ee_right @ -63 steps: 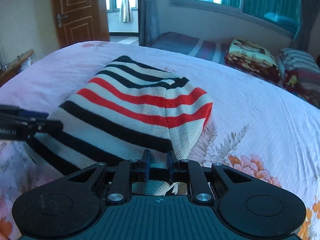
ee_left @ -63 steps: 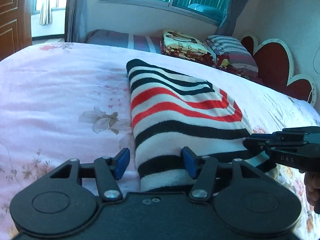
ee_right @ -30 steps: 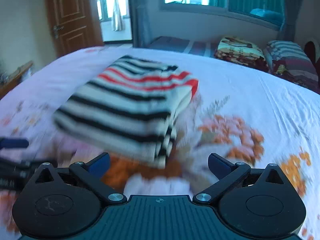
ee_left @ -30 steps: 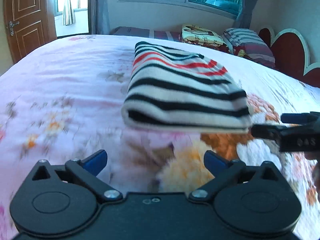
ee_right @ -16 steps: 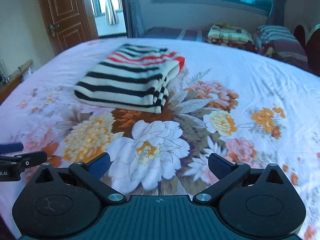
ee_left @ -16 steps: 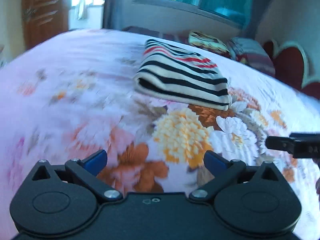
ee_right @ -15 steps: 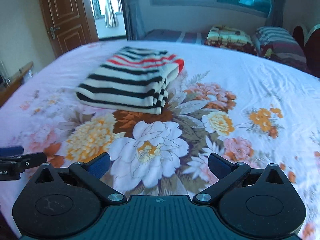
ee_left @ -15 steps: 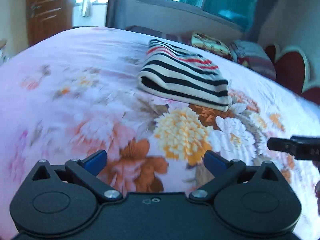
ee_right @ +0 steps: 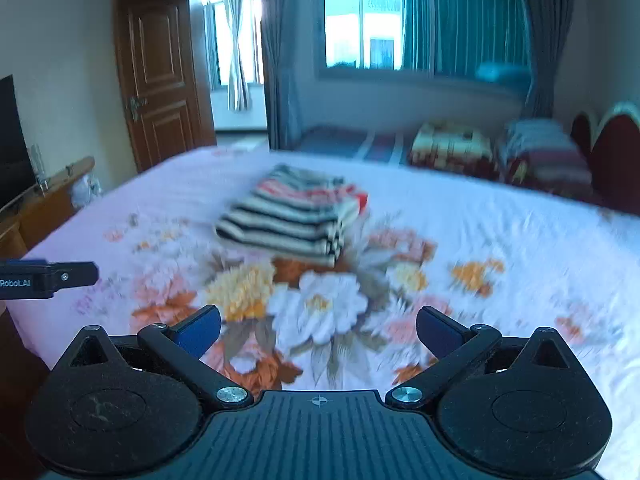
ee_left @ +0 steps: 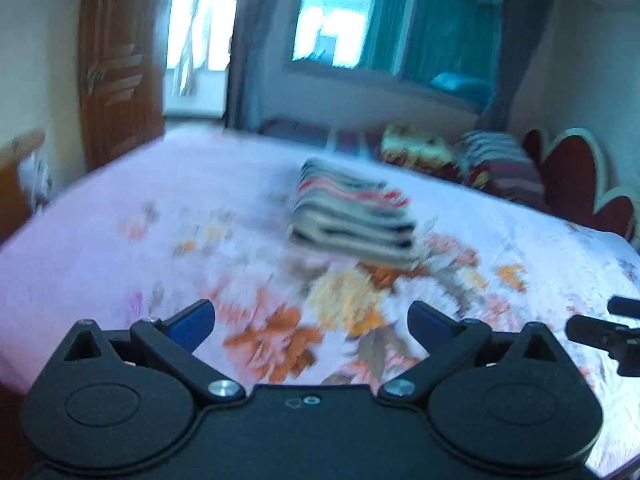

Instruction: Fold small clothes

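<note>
A folded striped garment (ee_right: 294,220), banded in black, cream and red, lies flat on the bed (ee_right: 500,248) in the middle of the frame in both wrist views, on a pale pink spread printed with large orange, yellow and white flowers. Both views are blurred. The right gripper (ee_right: 318,326) fills the bottom of its own frame with its blue-tipped fingers (ee_right: 198,328) spread wide and nothing between them, well apart from the garment. The left gripper (ee_left: 310,320) sits likewise at the bottom of its frame, fingers (ee_left: 192,320) spread and empty. Each tool shows at the edge of the other's view, the left at mid-left, the right at lower right. Behind the bed, pillows (ee_right: 452,146) lie at upper right under a curtained window (ee_right: 400,20), and a brown door (ee_right: 156,76) stands at upper left.
</note>
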